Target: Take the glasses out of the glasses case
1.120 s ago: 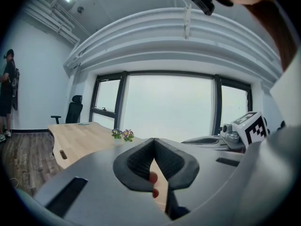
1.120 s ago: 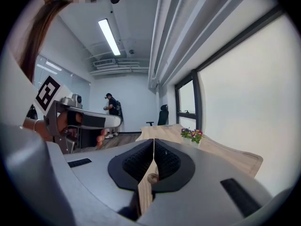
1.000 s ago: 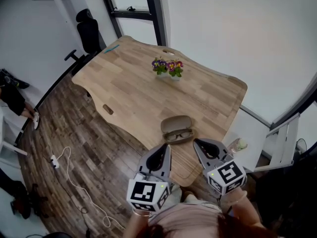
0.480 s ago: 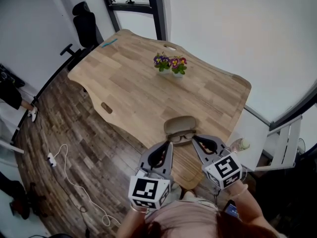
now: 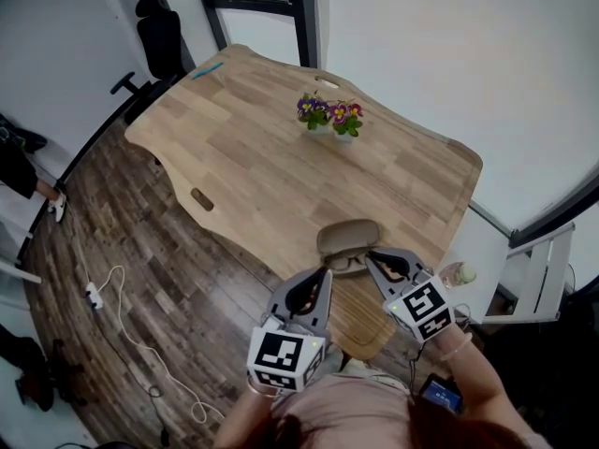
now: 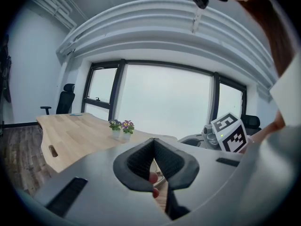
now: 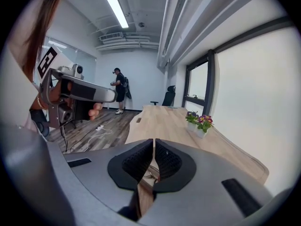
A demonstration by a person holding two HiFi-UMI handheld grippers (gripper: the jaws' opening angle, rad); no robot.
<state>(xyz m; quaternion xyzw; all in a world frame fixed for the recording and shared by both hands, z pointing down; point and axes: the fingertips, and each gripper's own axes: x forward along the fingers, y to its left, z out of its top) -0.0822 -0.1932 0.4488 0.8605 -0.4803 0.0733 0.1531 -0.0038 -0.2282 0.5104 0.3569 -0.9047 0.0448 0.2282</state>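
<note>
In the head view, the open glasses case (image 5: pixel 348 237) lies near the near right edge of the wooden table (image 5: pixel 253 166), with the glasses (image 5: pixel 347 263) resting in its nearer half. The left gripper (image 5: pixel 324 275) points at the case from the near left, its tips just short of the glasses, while the right gripper (image 5: pixel 372 256) reaches in from the near right, its tips right beside the right end of the glasses; whether they touch cannot be told here. A flower pot (image 5: pixel 332 120) stands well apart toward the far side of the table, an office chair (image 5: pixel 159 36) sits beyond the far left corner, and a white cable (image 5: pixel 112 293) trails over the floor at left. In the left gripper view, the left gripper (image 6: pixel 154 147) has its pads pressed together at the tips with nothing between them; past it are the table (image 6: pixel 70 131), the flower pot (image 6: pixel 121 127) and, at right, the right gripper's marker cube (image 6: pixel 229 132). In the right gripper view, the right gripper (image 7: pixel 154 147) has its jaws drawn together to a thin slit, holding nothing; the glasses (image 7: pixel 149 174) show just below and beyond the pads. A person (image 7: pixel 120 91) stands far off across the room.
</note>
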